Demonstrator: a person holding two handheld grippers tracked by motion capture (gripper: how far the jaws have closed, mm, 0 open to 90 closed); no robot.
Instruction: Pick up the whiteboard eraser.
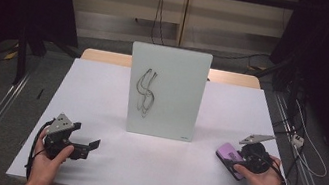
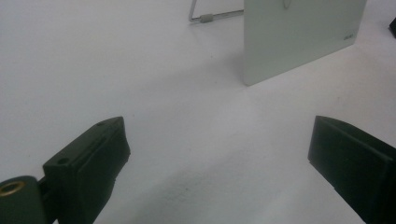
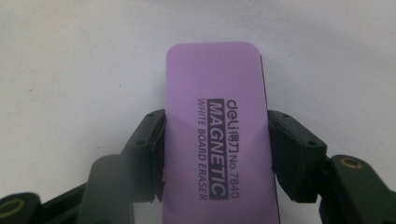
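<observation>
- In the high view, the purple eraser (image 1: 229, 158) lies on the white counter (image 1: 155, 167) at the lower right of the frame, and the right gripper (image 1: 238, 161) is on it.
- In the right gripper view, the purple eraser (image 3: 217, 135) sits right in the middle of the frame, between the two black jaws of the right gripper (image 3: 215, 154).
- One jaw touches the eraser's left long side and the other jaw touches its right long side, so the jaws are pinching the eraser.
- The eraser's far end sticks out past the jaws toward the top of the frame, and its near end runs down to the bottom edge.
- Its flat purple face looks up, with dark letters printed along it.
- The left gripper (image 1: 85, 147) is at the lower left of the high view, held in a hand (image 1: 47, 161), well apart from the eraser.
- In the left gripper view, the left gripper (image 2: 217, 154) has its jaws spread wide with bare white counter (image 2: 116, 70) between them.
- A whiteboard (image 1: 167, 90) stands upright in the middle of the high view, with a thin dark squiggle (image 1: 146, 91) drawn on it.
- The whiteboard (image 2: 299, 35) also shows at the upper right of the left gripper view.
</observation>
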